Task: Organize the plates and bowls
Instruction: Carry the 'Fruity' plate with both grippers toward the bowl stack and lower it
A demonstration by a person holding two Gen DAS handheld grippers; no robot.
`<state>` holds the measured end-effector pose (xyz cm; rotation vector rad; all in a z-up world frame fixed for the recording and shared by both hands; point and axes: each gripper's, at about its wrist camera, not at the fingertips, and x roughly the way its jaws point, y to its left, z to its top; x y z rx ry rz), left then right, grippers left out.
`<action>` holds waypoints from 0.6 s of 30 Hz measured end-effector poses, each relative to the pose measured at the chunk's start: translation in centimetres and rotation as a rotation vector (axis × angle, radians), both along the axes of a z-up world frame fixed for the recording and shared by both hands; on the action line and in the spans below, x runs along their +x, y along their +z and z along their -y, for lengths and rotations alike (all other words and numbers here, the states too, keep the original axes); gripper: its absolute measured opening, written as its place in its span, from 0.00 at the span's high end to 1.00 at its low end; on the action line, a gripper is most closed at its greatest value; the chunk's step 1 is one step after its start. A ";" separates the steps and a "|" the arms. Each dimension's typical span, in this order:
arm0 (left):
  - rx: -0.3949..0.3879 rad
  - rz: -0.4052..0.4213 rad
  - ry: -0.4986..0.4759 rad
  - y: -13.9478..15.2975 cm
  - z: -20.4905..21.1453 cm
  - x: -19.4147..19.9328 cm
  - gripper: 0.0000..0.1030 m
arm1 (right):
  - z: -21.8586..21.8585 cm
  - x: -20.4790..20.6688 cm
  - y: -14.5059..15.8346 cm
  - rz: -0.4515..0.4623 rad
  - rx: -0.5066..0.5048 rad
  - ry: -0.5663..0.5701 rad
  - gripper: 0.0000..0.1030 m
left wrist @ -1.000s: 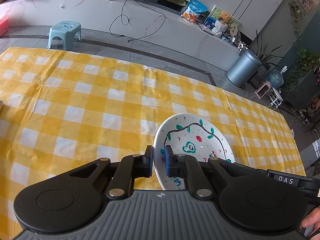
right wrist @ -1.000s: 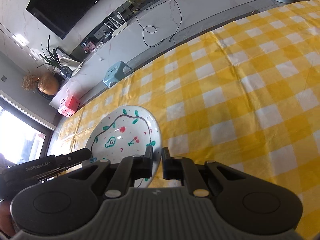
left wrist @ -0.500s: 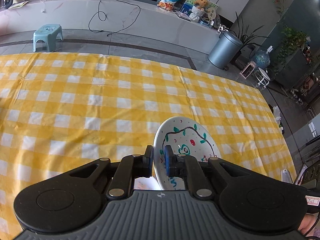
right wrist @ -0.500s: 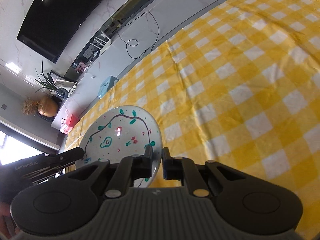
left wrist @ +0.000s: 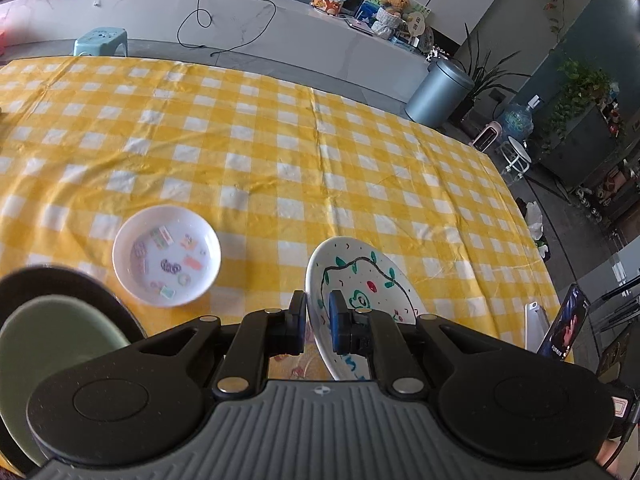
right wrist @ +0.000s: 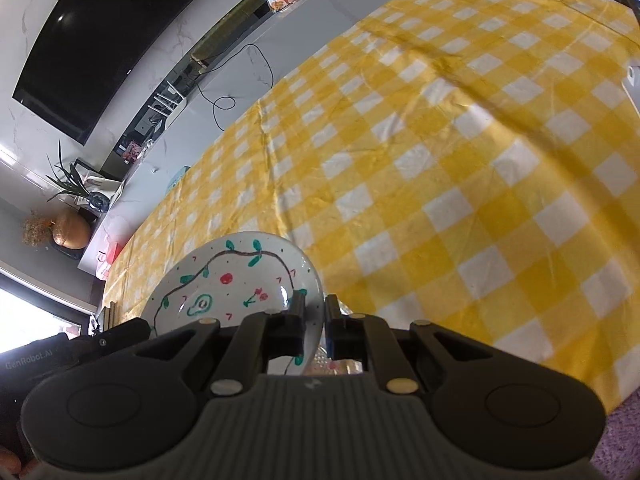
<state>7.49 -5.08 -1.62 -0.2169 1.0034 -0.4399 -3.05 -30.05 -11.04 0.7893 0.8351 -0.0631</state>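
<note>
A white painted plate (left wrist: 362, 284) with a green vine, an avocado and red dots is held above the yellow checked tablecloth (left wrist: 260, 152). My left gripper (left wrist: 317, 320) is shut on its left rim. My right gripper (right wrist: 313, 326) is shut on its right rim, and the plate (right wrist: 236, 280) fills the left of the right wrist view. A small white bowl (left wrist: 167, 255) with coloured stickers sits on the cloth to the left. A pale green plate (left wrist: 52, 344) lies on a dark plate (left wrist: 96, 292) at the lower left.
The table's far edge faces a long grey bench (left wrist: 240, 36) with a blue stool (left wrist: 101, 40). A grey bin (left wrist: 438, 94) stands off the right corner. A phone (left wrist: 564, 324) leans at the near right edge.
Both grippers lifted and drew back with the plate. The left wrist view now takes in the sticker bowl and the green and dark plates at the left.
</note>
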 end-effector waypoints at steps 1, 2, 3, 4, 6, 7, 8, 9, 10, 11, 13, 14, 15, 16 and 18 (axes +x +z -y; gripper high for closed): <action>0.006 0.002 0.003 -0.3 0.2 -0.5 0.88 | 0.3 -0.4 -0.2 -0.005 0.003 -0.005 0.93; 0.009 0.002 0.008 -0.6 0.3 -1.1 0.88 | 0.4 -0.8 -0.4 -0.010 0.002 -0.009 0.93; 0.009 -0.003 0.013 -0.9 0.4 -1.4 0.88 | 0.6 -1.2 -0.6 -0.017 -0.001 -0.012 0.93; 0.008 -0.009 0.018 -1.3 0.4 -1.8 0.88 | 0.6 -1.5 -0.8 -0.021 -0.006 -0.015 0.93; 0.005 -0.021 0.028 -2.0 0.3 -2.4 0.88 | 0.6 -1.9 -1.0 -0.026 -0.019 -0.019 0.94; 0.005 -0.025 0.034 -2.2 0.2 -2.6 0.88 | 0.5 -2.1 -1.1 -0.027 -0.026 -0.019 0.94; 0.004 -0.028 0.043 -2.5 0.0 -2.8 0.88 | 0.5 -2.2 -1.2 -0.026 -0.031 -0.018 0.94; 0.002 -0.029 0.052 -2.6 -0.1 -3.0 0.88 | 0.4 -2.2 -1.3 -0.026 -0.034 -0.016 0.94; -0.001 -0.031 0.059 -2.8 -0.2 -3.1 0.88 | 0.3 -2.2 -1.3 -0.026 -0.037 -0.014 0.94; 0.000 -0.031 0.065 -2.9 -0.3 -3.2 0.88 | 0.1 -2.2 -1.3 -0.026 -0.043 -0.010 0.94; 0.004 -0.029 0.074 -3.1 -0.4 -3.4 0.88 | -0.1 -2.0 -1.3 -0.022 -0.062 0.000 0.94; 0.009 -0.026 0.078 -3.3 -0.3 -3.5 0.88 | -0.2 -2.0 -1.3 -0.022 -0.068 0.003 0.94; 0.015 -0.026 0.081 -3.5 -0.3 -3.6 0.88 | -0.3 -2.0 -1.4 -0.022 -0.073 0.005 0.94; 0.019 -0.027 0.082 -3.7 -0.2 -3.6 0.88 | -0.4 -1.9 -1.4 -0.024 -0.080 0.006 0.94; 0.025 -0.034 0.086 -4.1 -0.2 -3.7 0.87 | -0.5 -1.9 -1.5 -0.030 -0.092 0.006 0.94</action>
